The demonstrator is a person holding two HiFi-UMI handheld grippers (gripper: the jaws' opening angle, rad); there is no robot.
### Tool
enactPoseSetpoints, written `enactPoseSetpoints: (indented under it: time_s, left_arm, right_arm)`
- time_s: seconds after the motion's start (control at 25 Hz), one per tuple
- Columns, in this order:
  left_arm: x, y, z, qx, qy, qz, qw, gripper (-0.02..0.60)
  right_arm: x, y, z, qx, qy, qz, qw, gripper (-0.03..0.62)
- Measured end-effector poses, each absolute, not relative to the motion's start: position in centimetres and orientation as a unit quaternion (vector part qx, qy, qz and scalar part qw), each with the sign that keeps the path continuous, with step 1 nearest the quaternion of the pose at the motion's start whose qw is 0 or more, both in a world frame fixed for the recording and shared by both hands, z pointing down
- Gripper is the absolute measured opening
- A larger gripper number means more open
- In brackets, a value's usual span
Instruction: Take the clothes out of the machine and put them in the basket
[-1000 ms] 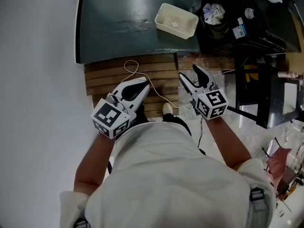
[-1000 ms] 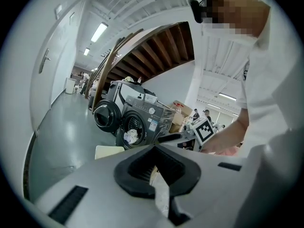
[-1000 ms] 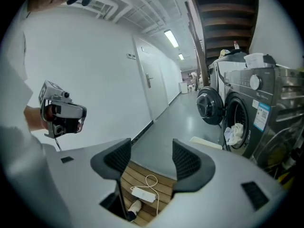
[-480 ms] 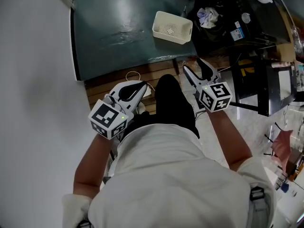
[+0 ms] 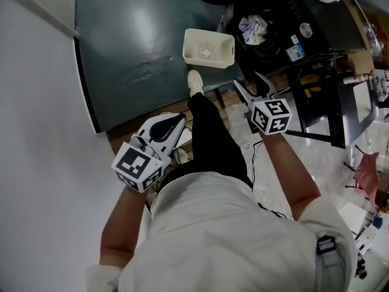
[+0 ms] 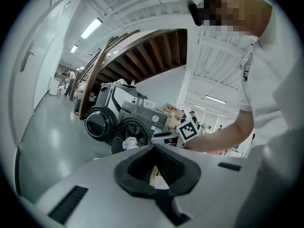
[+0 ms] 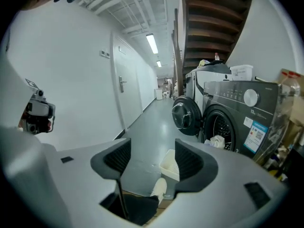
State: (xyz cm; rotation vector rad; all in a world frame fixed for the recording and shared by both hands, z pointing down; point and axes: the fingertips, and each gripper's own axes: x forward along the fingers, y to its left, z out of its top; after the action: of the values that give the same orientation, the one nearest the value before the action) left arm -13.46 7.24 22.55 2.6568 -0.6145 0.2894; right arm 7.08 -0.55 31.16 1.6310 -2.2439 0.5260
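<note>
Two arms forward: left claw (image 5: 179, 118) closed, right claw (image 5: 247, 81) parted.

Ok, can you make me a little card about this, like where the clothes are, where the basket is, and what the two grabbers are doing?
Machine: dark front-loader, door swung open
Clothes: light bundle in the drum mouth, not taken out yet
Basket: cream, empty, on the floor near the machine
Left gripper: jaws together, holding nothing
Right gripper: jaws apart, holding nothing
</note>
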Motion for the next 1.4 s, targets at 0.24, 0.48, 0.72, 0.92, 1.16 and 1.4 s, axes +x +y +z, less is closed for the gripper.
enactPoseSetpoints:
  time_s: [0.24,0.48,0.72,0.92,1.16,1.4]
  left_arm:
    - [-9.0,-0.2,25.2,0.955,-0.18,0.121,0.202,-0.003]
    - [-3.0,-6.0,28.6,0.967,-0.116,0.14,0.18,-0.003]
    - [0.4,-11.2,31.7,0.968,-0.084,0.154,0.178,-0.003]
    - [2.4,-14.5,34.2,0.966,-0.071,0.158,0.194,-0.003]
    - [4.3,-17.8,36.7,0.964,-0.058,0.159,0.204,-0.003]
    - [5.6,-20.3,39.2,0.961,-0.049,0.16,0.22,-0.003]
  right_arm:
    - [12.7,-10.3,35.5,0.61,-0.751,0.194,0.162,0.275]
    - [19.4,-18.2,41.7,0.659,-0.698,0.226,0.162,0.305]
    - [25.8,-24.7,48.8,0.701,-0.641,0.263,0.169,0.356]
    - [30.8,-28.9,53.7,0.734,-0.592,0.289,0.166,0.386]
    - [34.9,-32.6,57.8,0.754,-0.556,0.303,0.173,0.407]
    - [38.5,-35.1,61.7,0.771,-0.524,0.321,0.169,0.441]
